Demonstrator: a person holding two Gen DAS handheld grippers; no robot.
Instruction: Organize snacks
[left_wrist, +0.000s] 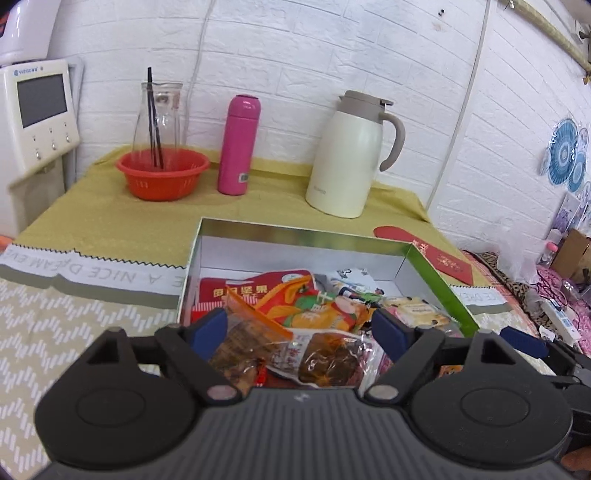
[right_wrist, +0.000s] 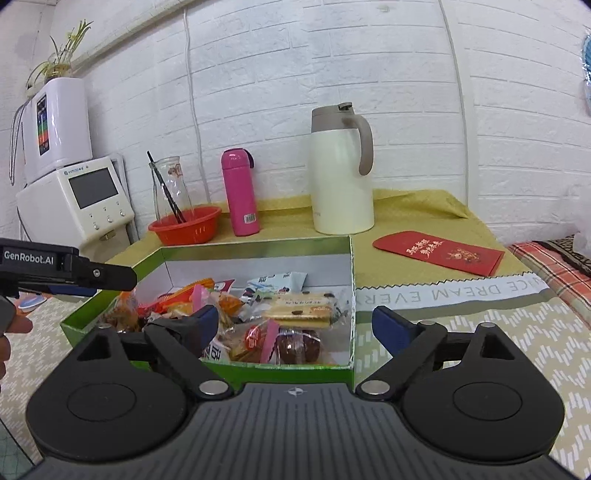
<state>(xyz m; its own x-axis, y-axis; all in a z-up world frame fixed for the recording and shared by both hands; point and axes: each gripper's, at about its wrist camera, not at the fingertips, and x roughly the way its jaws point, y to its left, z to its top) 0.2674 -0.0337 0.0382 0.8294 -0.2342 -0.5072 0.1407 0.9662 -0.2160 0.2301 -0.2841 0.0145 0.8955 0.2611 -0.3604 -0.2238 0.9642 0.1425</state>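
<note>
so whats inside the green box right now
The green box holds a heap of wrapped snacks, mostly piled toward its near side. The white floor shows at the back; whatever lies beneath the heap is covered.

White brick wall (right_wrist: 369, 55) behind a table in olive cloth (left_wrist: 92, 214).

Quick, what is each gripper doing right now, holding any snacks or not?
Left gripper: open, holding nothing, above the snack packets in the box.
Right gripper: open wide, holding nothing.
</note>
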